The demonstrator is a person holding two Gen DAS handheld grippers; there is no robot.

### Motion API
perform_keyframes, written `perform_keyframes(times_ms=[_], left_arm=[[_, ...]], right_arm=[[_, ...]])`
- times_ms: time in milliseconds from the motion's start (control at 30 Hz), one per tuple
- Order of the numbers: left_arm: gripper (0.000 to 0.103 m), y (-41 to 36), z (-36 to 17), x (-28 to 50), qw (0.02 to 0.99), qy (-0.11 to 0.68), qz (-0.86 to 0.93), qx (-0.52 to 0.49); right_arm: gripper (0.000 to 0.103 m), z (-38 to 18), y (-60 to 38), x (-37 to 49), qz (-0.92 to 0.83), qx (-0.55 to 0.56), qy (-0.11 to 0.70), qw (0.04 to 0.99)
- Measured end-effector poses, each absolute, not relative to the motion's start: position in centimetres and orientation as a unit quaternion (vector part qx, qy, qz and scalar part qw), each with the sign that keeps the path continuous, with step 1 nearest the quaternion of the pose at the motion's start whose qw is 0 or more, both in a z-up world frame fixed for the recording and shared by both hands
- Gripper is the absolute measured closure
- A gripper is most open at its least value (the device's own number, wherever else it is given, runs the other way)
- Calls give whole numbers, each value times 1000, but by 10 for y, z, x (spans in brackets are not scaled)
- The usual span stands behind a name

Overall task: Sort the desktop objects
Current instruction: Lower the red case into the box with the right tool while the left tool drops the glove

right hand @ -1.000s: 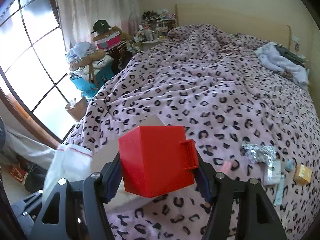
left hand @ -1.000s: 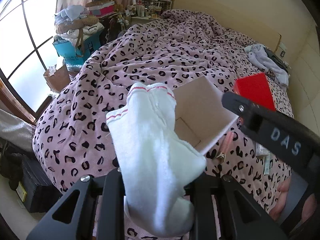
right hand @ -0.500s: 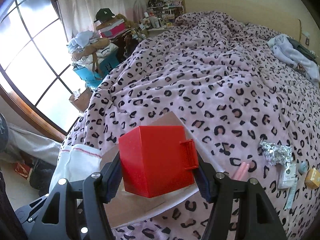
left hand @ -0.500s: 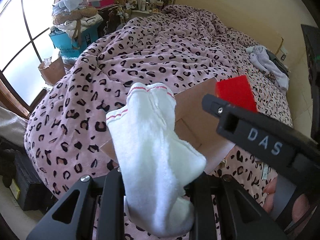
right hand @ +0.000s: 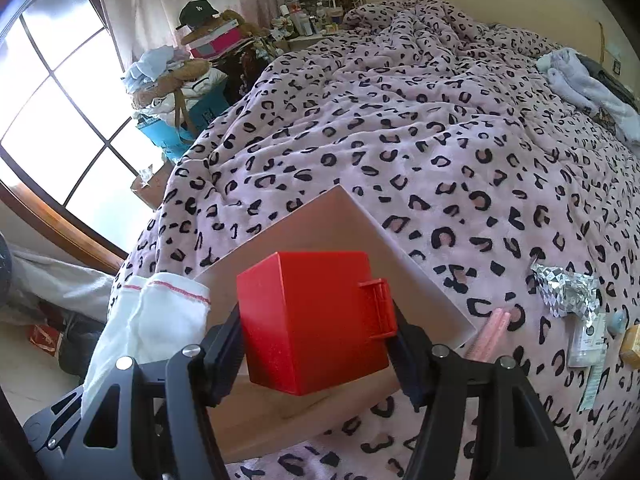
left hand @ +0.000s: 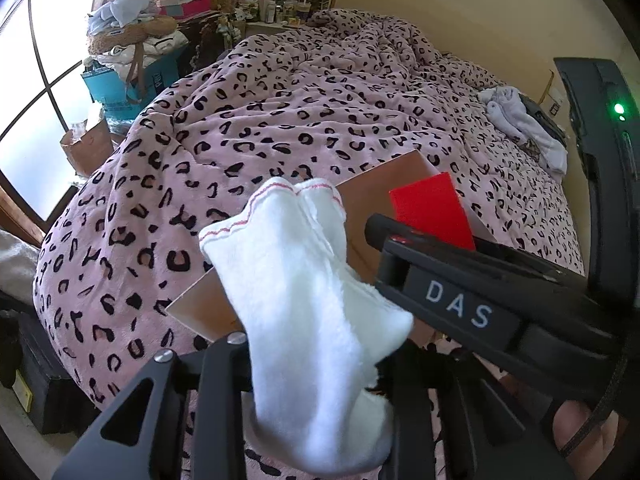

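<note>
A pair of white socks (left hand: pixel 312 312) with a pink-trimmed cuff stands between the fingers of my left gripper (left hand: pixel 316 364). Its jaws are opening, with the socks still pinched at the foot. The socks (right hand: pixel 160 312) hang over the near left corner of an open cardboard box (left hand: pixel 360 220) on the leopard-print blanket (left hand: pixel 280 120). My right gripper (right hand: pixel 320 344) is shut on a red box (right hand: pixel 312 320) with a small handle. It holds that box above the cardboard box (right hand: pixel 320 224). In the left wrist view the right gripper's arm (left hand: pixel 452 304) crosses in front, and the red box (left hand: pixel 428 208) shows behind it.
Right of the cardboard box lie a pink tube (right hand: pixel 490 332), a crumpled silver packet (right hand: pixel 568 288), a white sachet (right hand: pixel 586 336) and a yellow item (right hand: pixel 632 344). Pale clothes (right hand: pixel 580 84) lie at the far right. Piled bags and boxes (right hand: pixel 180 92) stand by the window.
Both grippers have sunk toward the cardboard box, which now looks bigger. In the left wrist view the right gripper with the red box has come further over the box.
</note>
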State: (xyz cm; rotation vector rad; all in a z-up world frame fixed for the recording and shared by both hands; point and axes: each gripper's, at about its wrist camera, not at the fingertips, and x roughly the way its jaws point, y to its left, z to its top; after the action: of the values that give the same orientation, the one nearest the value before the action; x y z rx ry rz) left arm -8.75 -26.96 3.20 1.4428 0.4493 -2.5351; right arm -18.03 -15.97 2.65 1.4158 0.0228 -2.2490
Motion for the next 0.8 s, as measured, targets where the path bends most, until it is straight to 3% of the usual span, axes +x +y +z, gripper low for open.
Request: perform_keyframes(times_ms=[67, 200, 533, 800], left_arm=[[65, -269, 33, -87, 92, 151, -858, 482], [42, -271, 37, -85, 90, 159, -862, 474], [39, -269, 43, -84, 77, 165, -866, 466], [39, -265, 43, -84, 76, 165, -865, 469]], right_arm=[[37, 26, -159, -182, -820, 521, 8, 239], [37, 27, -156, -185, -810, 535, -8, 243], [37, 39, -138, -194, -783, 561, -79, 256], [37, 65, -112, -183, -815, 528, -78, 225]])
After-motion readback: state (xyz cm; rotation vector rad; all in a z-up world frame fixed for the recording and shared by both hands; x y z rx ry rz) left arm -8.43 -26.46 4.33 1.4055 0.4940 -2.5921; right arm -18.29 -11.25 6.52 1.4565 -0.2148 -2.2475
